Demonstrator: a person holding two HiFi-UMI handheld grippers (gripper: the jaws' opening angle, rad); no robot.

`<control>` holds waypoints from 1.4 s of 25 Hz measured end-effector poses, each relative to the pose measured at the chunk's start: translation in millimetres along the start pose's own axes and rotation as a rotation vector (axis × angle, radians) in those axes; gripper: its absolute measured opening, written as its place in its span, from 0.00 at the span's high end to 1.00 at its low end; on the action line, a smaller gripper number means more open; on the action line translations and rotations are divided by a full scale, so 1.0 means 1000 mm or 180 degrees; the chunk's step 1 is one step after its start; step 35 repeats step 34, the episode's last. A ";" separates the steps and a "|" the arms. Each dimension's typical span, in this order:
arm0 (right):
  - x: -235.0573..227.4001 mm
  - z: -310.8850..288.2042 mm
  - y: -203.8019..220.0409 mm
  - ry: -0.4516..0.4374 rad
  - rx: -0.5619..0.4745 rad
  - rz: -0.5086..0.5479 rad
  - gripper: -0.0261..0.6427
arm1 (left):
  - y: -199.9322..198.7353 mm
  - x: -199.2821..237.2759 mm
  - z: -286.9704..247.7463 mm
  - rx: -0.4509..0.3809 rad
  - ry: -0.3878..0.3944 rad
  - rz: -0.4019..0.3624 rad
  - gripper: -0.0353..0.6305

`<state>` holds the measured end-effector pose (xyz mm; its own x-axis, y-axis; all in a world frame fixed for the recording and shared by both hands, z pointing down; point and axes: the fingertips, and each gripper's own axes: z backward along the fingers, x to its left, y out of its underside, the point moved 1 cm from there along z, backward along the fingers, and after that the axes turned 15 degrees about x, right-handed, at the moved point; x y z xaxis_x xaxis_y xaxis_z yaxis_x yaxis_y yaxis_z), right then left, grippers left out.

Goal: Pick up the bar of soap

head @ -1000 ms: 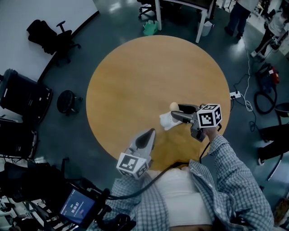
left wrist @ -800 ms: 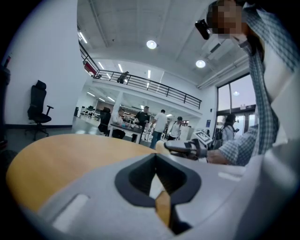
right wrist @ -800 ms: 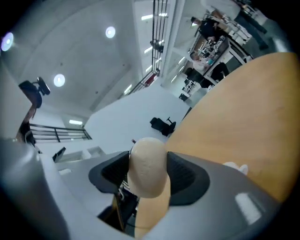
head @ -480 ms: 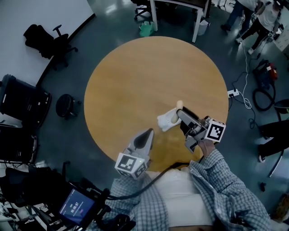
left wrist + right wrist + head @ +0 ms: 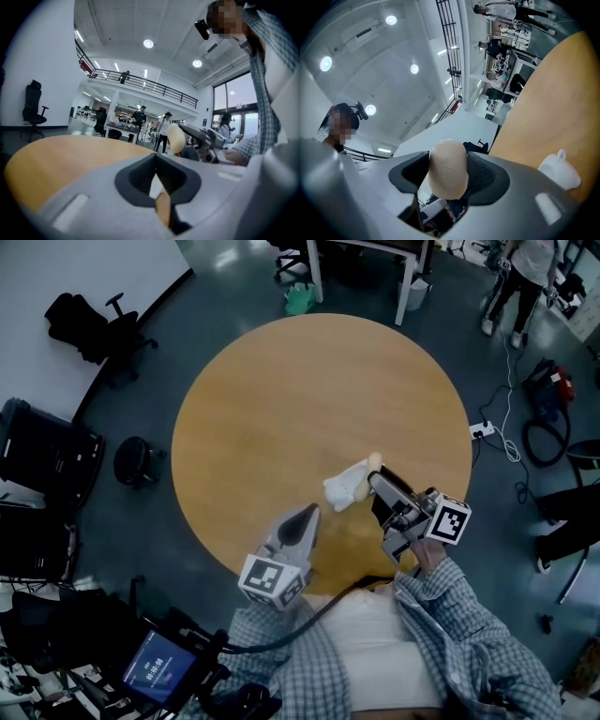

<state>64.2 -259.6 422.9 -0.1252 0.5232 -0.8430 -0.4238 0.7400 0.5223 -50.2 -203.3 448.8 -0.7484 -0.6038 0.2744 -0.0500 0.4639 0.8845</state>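
Observation:
The cream bar of soap (image 5: 448,168) stands clamped between the jaws of my right gripper (image 5: 447,176), lifted off the round wooden table (image 5: 300,399). In the head view the soap (image 5: 374,462) pokes out past the right gripper (image 5: 377,474), just above a white wrapper (image 5: 343,487) lying on the tabletop. That wrapper (image 5: 560,172) shows at the lower right of the right gripper view. My left gripper (image 5: 307,517) rests low near the table's front edge, jaws together and empty. From the left gripper view (image 5: 157,180) the held soap (image 5: 176,139) appears beyond its tips.
Around the table the floor holds black office chairs (image 5: 89,310), a stool (image 5: 138,460), cables and a power strip (image 5: 484,432) on the right, and a white desk (image 5: 356,259) at the back. A person (image 5: 516,277) stands far right.
My right gripper has swung from lying sideways to pointing away and up, carrying the soap slightly farther off the wrapper. The left gripper has stayed in place.

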 end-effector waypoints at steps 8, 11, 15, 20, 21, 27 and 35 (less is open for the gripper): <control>-0.002 0.003 -0.001 -0.0020 -0.0070 -0.0054 0.58 | 0.001 -0.002 0.000 0.0003 0.0001 -0.0013 0.95; 0.000 0.002 0.000 -0.0065 -0.0087 -0.0105 0.58 | 0.002 -0.002 0.001 0.0004 0.0005 0.0007 0.95; 0.001 0.002 -0.001 -0.0068 -0.0127 -0.0161 0.58 | 0.001 -0.002 0.004 0.0010 -0.0003 0.0001 0.95; 0.001 0.004 -0.002 -0.0038 -0.0146 -0.0165 0.58 | 0.000 -0.002 0.006 -0.0009 0.0006 -0.0008 0.95; 0.001 0.004 -0.002 -0.0040 -0.0150 -0.0164 0.58 | 0.001 -0.001 0.006 -0.0008 0.0004 -0.0016 0.95; 0.002 0.005 -0.002 -0.0048 -0.0152 -0.0148 0.58 | -0.001 -0.001 0.007 0.0006 -0.0016 -0.0026 0.95; 0.003 0.005 -0.001 -0.0047 -0.0134 -0.0140 0.58 | 0.000 -0.003 0.008 0.0014 -0.0007 -0.0016 0.95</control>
